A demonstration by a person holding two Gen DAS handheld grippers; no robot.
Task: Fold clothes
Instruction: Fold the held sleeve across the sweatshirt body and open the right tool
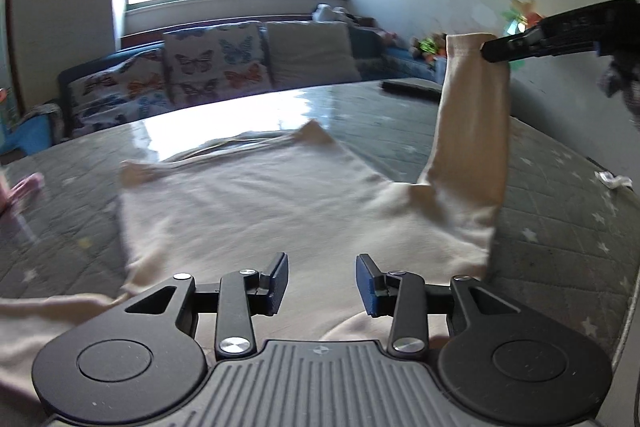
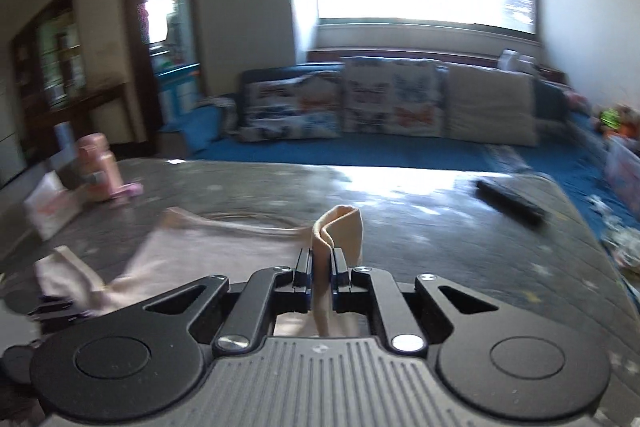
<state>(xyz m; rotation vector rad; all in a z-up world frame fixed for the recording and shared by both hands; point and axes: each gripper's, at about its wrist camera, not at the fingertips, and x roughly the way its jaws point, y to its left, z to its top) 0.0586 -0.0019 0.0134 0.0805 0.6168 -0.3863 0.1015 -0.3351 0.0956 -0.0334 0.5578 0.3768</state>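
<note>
A cream long-sleeved garment (image 1: 260,195) lies spread flat on a grey quilted table cover (image 1: 392,123) with small stars. My left gripper (image 1: 322,281) hovers open over the garment's near part, and nothing sits between its blue pads. My right gripper (image 1: 490,53) is shut on the end of the garment's right sleeve (image 1: 468,131), which it holds raised well above the table. In the right wrist view the folded sleeve end (image 2: 344,227) sticks up between the shut fingers of the right gripper (image 2: 322,259). The rest of the garment (image 2: 192,247) trails away blurred to the left.
A dark flat object (image 1: 412,87) lies near the far right of the table. A pink bottle (image 2: 100,171) and a white box stand at the far left. Crumpled white paper (image 1: 612,181) sits by the right edge. A sofa with butterfly cushions (image 1: 212,67) stands behind, under a bright window.
</note>
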